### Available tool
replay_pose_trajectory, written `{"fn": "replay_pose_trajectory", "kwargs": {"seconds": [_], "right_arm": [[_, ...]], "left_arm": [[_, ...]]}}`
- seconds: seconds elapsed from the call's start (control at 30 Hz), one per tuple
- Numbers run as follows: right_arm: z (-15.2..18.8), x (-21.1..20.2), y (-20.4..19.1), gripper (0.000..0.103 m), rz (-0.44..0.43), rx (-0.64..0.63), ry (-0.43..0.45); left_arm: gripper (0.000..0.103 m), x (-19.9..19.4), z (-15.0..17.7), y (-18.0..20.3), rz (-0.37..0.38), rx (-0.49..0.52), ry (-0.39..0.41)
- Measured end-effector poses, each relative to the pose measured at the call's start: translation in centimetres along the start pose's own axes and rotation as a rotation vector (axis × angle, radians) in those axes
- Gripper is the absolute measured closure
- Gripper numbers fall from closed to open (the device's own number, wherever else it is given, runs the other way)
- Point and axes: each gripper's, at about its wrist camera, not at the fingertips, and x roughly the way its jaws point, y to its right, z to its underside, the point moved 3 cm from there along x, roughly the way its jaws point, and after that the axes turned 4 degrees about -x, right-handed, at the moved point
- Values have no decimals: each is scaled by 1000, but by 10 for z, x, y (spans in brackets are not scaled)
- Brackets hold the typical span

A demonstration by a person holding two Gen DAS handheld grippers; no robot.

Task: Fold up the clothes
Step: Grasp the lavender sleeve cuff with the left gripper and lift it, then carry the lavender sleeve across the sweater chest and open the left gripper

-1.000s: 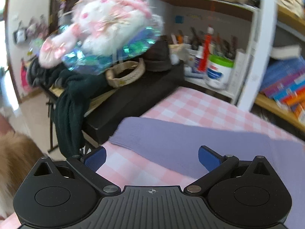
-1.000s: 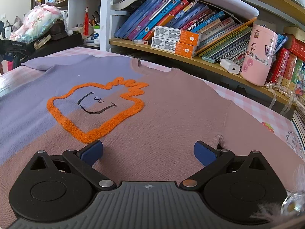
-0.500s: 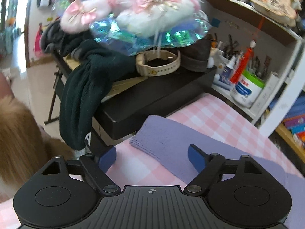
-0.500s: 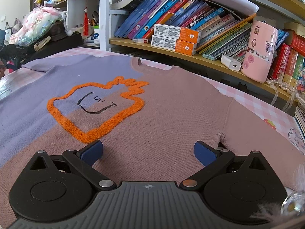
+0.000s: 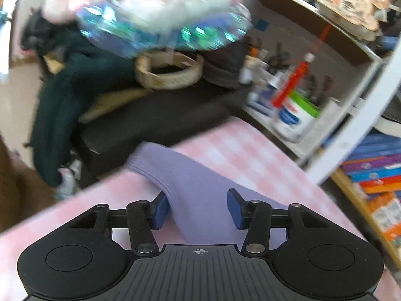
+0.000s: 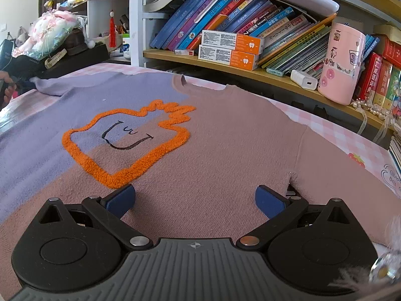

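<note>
Left wrist — gripper [image 5: 198, 208] astride lilac sleeve [image 5: 190, 183]

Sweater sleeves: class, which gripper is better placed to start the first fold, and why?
Left. The left gripper is open with the purple sleeve lying between its fingers. The right gripper is open over the sweater body, straddling no edge.

A two-tone sweater [image 6: 225, 155] lies flat, front up.
Half lilac, half dusty pink, with a fuzzy orange outline [image 6: 125, 140] around a drawn face; lilac sleeve [image 5: 190, 188] stretched out sideways.
</note>
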Motion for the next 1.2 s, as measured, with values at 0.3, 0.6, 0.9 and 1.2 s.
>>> {"fn": "replay_pose_trajectory", "kwargs": {"seconds": [0.3,0.6,0.9,1.2], "right_arm": [[0,-2,-2,0,13,-14,3],[12,-18,8,0,96,24,2],[11,-18,7,0,100,18,-6],[11,-18,8,0,92,26,-7]], "left_arm": [[70,3,-6,-13,0,-63,25],[100,0,-8,-20,-37,-40,65],[100,-59,1,103,273,180,137],[100,-58,71,275,559,377,5]]}}
